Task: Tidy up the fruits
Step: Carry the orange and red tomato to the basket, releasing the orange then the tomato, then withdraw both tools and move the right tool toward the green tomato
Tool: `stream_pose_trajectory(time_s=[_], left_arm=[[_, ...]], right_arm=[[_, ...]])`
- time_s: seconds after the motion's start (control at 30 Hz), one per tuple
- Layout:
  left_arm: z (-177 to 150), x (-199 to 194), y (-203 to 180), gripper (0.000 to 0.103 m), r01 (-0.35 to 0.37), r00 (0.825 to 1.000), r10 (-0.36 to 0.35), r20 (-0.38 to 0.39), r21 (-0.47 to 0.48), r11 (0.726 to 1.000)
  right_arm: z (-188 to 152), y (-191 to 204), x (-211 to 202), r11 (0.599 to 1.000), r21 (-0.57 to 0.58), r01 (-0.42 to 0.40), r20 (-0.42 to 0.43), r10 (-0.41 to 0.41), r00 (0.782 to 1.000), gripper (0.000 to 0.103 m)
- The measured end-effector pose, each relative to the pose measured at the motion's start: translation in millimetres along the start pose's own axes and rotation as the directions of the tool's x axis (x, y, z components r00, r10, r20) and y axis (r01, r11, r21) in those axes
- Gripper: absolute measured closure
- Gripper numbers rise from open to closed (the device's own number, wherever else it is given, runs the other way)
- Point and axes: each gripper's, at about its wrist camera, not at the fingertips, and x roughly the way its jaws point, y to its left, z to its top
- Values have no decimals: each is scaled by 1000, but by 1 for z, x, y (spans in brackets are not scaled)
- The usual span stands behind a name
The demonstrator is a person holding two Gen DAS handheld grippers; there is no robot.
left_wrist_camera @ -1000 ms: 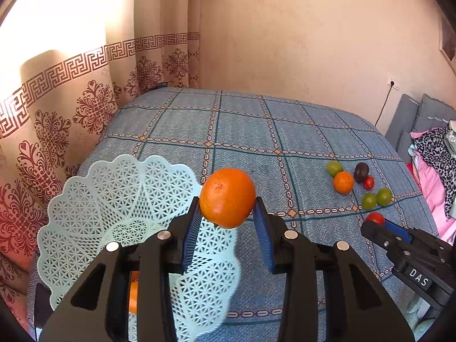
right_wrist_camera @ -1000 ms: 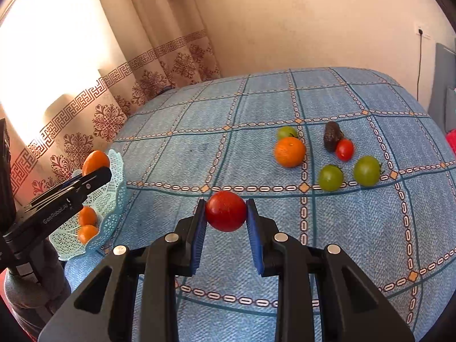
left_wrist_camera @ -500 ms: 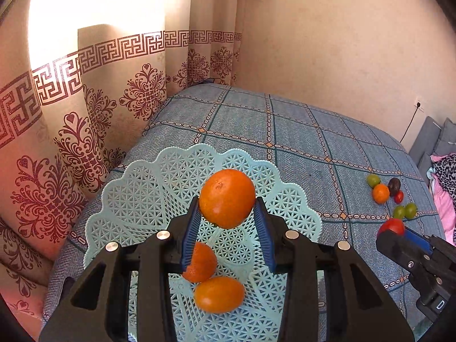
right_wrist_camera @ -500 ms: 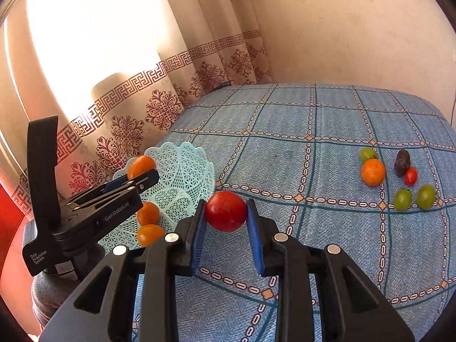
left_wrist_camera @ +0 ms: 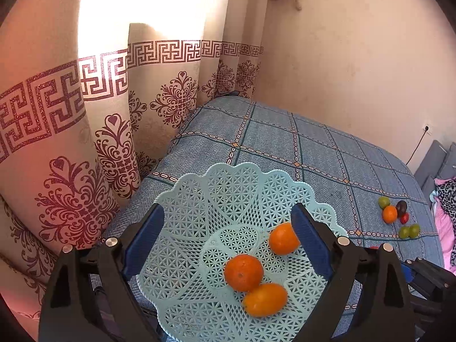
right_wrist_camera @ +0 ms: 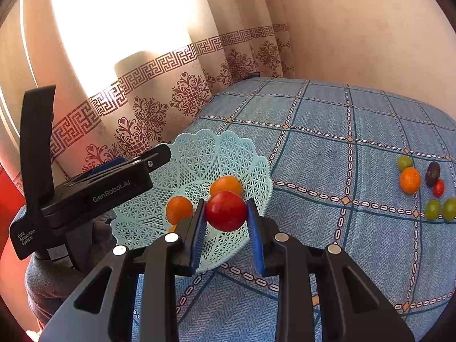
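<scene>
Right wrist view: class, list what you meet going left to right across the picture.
Left gripper → orange fruit → red tomato held by the right gripper → loose orange → dark avocado.

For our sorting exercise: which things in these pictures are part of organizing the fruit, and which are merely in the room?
Part of the job:
- basket holding three orange fruits
- red fruit in the right hand-held gripper
- open left hand-held gripper
- loose fruit group on the blue cloth

Just there:
- curtain
- wall socket
</scene>
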Motion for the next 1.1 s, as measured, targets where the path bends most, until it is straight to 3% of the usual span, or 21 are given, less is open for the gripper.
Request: stream_pose_trajectory(time_s=[0.07,0.13,0.17,0.2,0.7,1.1], left_arm=[[0,0,3,10,1,1000,-1,0,-8,1000],[-1,0,4,10,2,1000,-2,-2,-8,1000],[-1,0,3,10,3,1000,-3,-3,-8,1000],[-2,0,3,10,5,1000,-5,-4,-7,1000],[1,-4,-21,5,11,1000,-12,2,46,999],[-2,-11,-88,5,47,999,-49,11,182,982]], right_arm=[[-1,2,5,1000,0,5,-13,-5,1000,74],[-2,1,8,1000,8,4,-19,-4,1000,63],[-3,1,8,1000,13,4,-14,-4,1000,50],[-3,0,7,1000,15,9,-4,-9,1000,47],[-12,-34,-7,993,91,72,40,-76,996,47],[-24,-100,-38,965,210,155,123,-183,975,46]])
